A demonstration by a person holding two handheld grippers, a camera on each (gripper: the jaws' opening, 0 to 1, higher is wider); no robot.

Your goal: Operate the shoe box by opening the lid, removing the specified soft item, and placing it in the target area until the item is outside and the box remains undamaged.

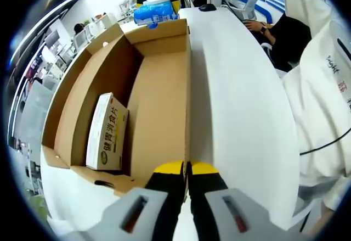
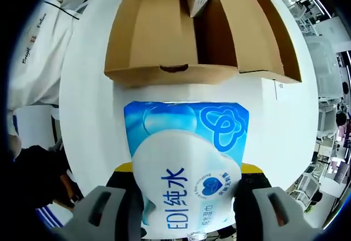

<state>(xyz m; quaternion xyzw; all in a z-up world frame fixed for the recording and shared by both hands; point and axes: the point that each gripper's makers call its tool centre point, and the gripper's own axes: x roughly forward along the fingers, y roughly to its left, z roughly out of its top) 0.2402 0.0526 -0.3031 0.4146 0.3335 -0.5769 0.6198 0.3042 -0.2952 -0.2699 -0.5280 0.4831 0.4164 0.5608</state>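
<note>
- Blue-and-white plastic, a soft wet-wipe pack (image 2: 186,164), sits nearest in the right gripper view, clamped between the right gripper (image 2: 186,189)'s fingers (image 2: 253,171); the pack bulges out above them and hangs over the white counter (image 2: 88,120), outside the box.
- In the left gripper view, the left gripper (image 1: 186,169) has its yellow-tipped fingers (image 1: 169,168) pinched together on the upright edge of the shoe box (image 1: 159,109)'s opened lid, steadying it.
- Beyond the pack, the cardboard box lies open on the counter, its near wall just past the pack's top edge. A small white carton (image 1: 107,132) with green print stands inside against a side wall.
- Farther off, a person in a white coat (image 1: 323,93) sits beside the counter.
- Judged from this, the lid is open and the soft item is out; the step in hand is carrying it to the target area. The next move calls for lowering the pack flat onto bare counter clear of the box, then loosening the fingers, without dragging the lid.
</note>
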